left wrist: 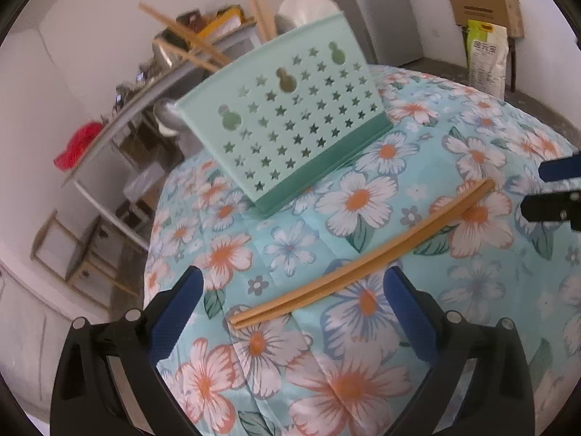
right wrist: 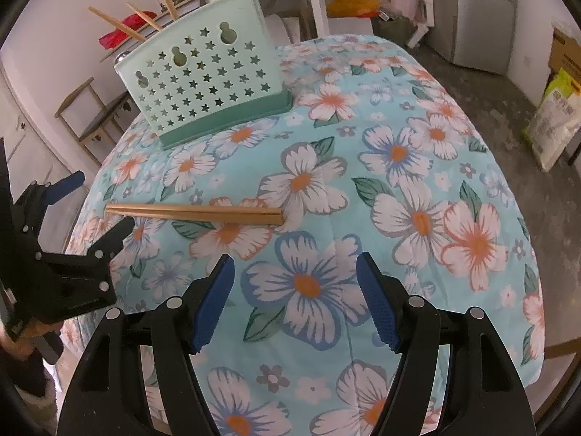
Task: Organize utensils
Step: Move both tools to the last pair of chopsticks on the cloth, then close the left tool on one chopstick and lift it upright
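Note:
A pair of wooden chopsticks (left wrist: 363, 254) lies flat on the floral tablecloth, also in the right wrist view (right wrist: 196, 214). A mint green utensil holder (left wrist: 287, 123) with star holes stands at the table's far edge, with several chopsticks (left wrist: 185, 40) and a white spoon sticking out of it; it also shows in the right wrist view (right wrist: 203, 80). My left gripper (left wrist: 294, 298) is open, its fingers on either side of the chopsticks' near end. My right gripper (right wrist: 294, 287) is open and empty, just short of the chopsticks. It shows at the left wrist view's right edge (left wrist: 555, 189).
The round table (right wrist: 454, 138) is covered by a blue flowered cloth. A metal shelf rack (left wrist: 120, 116) and a wooden stool (right wrist: 90, 116) stand beyond the table's far edge. A cardboard box (left wrist: 483, 7), a rice bag (right wrist: 555, 120) and a fridge (right wrist: 483, 14) stand on the floor at the right.

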{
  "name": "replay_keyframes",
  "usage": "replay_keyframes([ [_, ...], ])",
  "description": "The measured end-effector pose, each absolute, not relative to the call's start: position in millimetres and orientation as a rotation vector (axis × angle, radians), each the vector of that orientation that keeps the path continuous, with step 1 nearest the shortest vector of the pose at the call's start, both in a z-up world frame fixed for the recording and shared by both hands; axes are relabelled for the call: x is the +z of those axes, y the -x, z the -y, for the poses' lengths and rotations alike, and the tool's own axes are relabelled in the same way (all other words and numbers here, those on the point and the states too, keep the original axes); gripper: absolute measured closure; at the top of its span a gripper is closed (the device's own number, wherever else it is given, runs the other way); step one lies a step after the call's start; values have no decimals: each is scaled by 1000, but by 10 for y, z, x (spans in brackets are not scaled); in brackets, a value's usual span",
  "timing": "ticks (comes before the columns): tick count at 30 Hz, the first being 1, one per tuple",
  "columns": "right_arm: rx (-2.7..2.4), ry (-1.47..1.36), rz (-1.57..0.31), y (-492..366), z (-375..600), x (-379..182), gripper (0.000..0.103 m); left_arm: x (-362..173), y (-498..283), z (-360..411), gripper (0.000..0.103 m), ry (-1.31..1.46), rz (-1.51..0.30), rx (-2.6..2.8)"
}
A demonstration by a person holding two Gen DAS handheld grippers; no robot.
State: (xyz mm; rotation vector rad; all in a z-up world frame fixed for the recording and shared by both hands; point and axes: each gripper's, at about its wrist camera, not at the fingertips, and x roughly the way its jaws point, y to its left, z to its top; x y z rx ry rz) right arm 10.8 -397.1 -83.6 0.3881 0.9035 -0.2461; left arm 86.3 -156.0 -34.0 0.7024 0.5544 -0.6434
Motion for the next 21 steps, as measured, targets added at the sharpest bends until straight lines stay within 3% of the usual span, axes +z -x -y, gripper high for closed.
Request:
replay_keyframes([
  [4,-247,-389,-906,-105,3977,-836,36,-397,-729,1534,6,-752,-476,-713],
  [12,-233,-440,-906,-106,4019,-880,36,-628,-459,1635,48,-1019,-322,-789],
  [21,-236,-474,-896,-81,4101,-873,36,-747,-538,1842,83,-1093,-335,-895],
])
